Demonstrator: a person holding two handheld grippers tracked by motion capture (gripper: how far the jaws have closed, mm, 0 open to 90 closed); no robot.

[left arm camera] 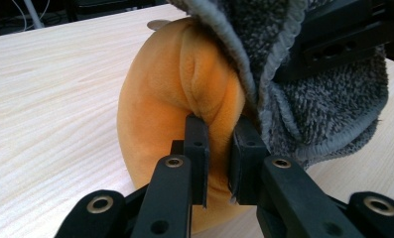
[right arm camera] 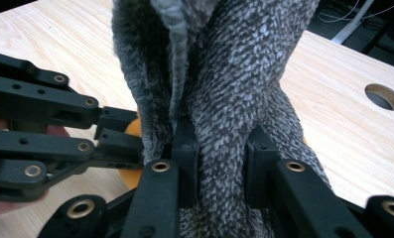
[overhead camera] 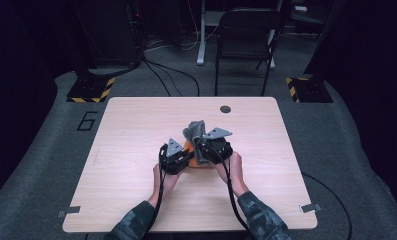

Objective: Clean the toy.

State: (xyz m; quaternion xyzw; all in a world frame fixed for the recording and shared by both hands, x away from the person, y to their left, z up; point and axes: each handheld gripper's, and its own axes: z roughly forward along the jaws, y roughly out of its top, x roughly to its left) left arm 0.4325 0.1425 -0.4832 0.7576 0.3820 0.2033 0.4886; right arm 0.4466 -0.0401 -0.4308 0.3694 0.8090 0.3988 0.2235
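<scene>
At the middle of the one wooden table [overhead camera: 136,165], one orange plush cushion [left arm camera: 160,104] is pinched by the left gripper [left arm camera: 219,148], while one grey fleecy cloth [right arm camera: 234,99] draped against it is clamped by the right gripper [right arm camera: 219,163].

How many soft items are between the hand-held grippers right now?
2: an orange plush cushion pinched by the left hand-held gripper, and a grey fleece cloth clamped by the right hand-held gripper. More may be hidden.
</scene>
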